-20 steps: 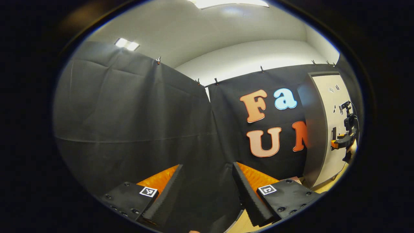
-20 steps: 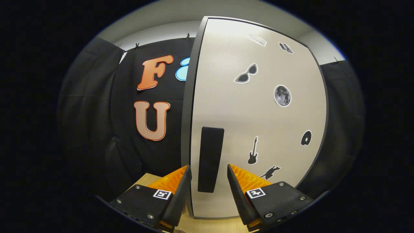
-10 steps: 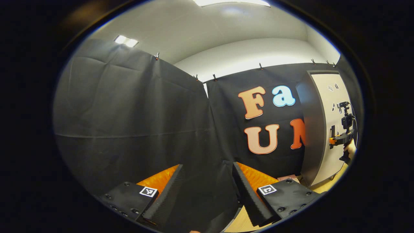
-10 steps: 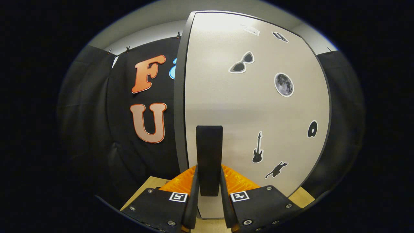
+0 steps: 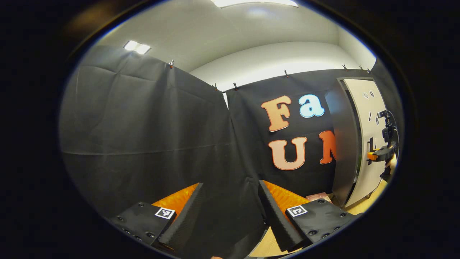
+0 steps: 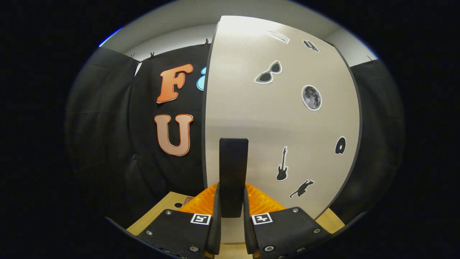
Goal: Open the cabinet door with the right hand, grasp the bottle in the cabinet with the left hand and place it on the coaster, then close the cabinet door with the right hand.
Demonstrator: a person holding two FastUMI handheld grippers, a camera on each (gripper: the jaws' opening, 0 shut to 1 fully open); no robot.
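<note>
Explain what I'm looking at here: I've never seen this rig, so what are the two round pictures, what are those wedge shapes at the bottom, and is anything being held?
No robot arm is involved: a person holds a two-finger gripper in each hand, and a fisheye camera rides on each. The wedge shapes at the bottom of each picture are that gripper's own fingers.

In the right gripper view, the right gripper is shut on the black vertical handle of the cabinet door, a pale panel with stickers. The cabinet stands on a wooden table.

In the left gripper view, the left gripper is open, holds nothing and faces the black booth wall. At far right of that view you see the same cabinet door from the side, slightly ajar, with the right gripper on its handle. A flat reddish square, probably the coaster, lies on the table by the cabinet. The bottle is hidden.
</note>
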